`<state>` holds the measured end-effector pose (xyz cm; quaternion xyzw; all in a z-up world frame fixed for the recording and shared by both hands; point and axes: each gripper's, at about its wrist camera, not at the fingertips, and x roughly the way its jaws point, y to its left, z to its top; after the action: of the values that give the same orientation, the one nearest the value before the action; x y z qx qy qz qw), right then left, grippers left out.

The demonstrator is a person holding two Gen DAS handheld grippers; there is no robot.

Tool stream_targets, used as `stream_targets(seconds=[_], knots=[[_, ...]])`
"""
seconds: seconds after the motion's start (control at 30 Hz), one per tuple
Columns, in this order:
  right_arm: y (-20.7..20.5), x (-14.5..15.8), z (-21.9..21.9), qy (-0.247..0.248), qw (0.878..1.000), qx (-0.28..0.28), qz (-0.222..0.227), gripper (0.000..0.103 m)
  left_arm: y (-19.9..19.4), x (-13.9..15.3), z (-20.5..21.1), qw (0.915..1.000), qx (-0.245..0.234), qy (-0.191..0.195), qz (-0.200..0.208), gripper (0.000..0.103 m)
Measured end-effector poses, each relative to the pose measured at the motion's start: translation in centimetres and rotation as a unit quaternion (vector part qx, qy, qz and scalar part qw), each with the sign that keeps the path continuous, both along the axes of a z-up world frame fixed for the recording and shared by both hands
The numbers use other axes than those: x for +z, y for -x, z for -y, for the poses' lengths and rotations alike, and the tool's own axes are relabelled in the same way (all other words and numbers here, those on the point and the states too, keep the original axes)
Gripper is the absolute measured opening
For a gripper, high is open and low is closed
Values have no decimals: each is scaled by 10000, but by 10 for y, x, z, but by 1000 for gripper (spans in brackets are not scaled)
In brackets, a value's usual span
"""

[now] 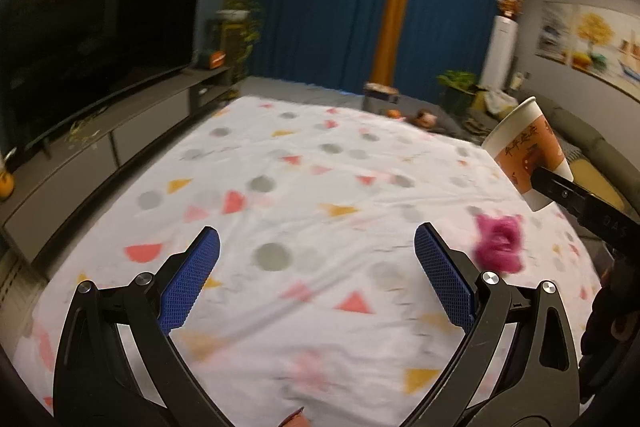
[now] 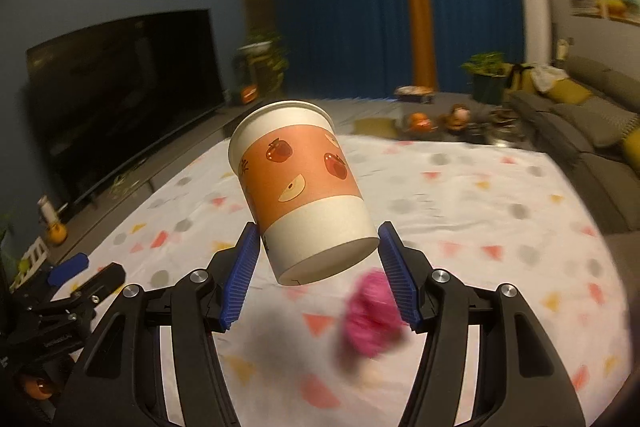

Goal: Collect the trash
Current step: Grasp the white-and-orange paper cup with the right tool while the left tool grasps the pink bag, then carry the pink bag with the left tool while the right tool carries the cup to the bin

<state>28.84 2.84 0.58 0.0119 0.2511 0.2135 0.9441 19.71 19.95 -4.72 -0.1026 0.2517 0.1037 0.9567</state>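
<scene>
Starting on the left: your left tongs [image 1: 316,251] are spread wide with nothing between them, just hanging over the patterned tablecloth [image 1: 304,179] on the tabletop, so that side is free for the next grab. Moving right, there's a crumpled pink scrap [image 1: 499,243] lying on the cloth, which looks like the next bit of trash. From the right wrist view it sits just under and beside your right pad.

Further right, your right tongs [image 2: 316,255] are clamped on the paper cup [image 2: 301,187], pinching it low near the base, and it's tilted with the rim leaning away to the left, lifted clear of the cloth. If I were you I'd keep the squeeze gentle, since paper cups crush easily, and level the cup off before carrying it in case there's anything left inside. A grip that low can let it pivot, so no sudden swings. I can't spot a bin in either view.

Writing: the orange band has apple drawings and some dark brush-style characters on it, too blurred to read
</scene>
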Motion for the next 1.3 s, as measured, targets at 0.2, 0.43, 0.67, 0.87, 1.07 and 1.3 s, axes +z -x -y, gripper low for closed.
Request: stream_targets(seconds=[0.2,0.43,0.67,0.87,1.07,1.3], knots=[[16,4,57,-104,9984,-539,113,60,-17,13,56,9980,-638,13,34,96],[35,5,109,-315,9953,-901,178,60,-61,-1,116,9925,-1218,36,-133,96],[43,-3,150,-510,9927,-1093,62,60,-112,-34,144,9879,-1362,2,-740,76],[48,-10,162,-545,9916,-1172,3,60,-129,-54,154,9795,-1526,87,-1309,33],[53,-9,166,-556,9915,-1175,36,60,-123,-52,155,9809,-1509,47,-1223,17],[68,-1,171,-606,9903,-1241,132,60,-98,-26,166,9839,-1544,-62,-900,15]])
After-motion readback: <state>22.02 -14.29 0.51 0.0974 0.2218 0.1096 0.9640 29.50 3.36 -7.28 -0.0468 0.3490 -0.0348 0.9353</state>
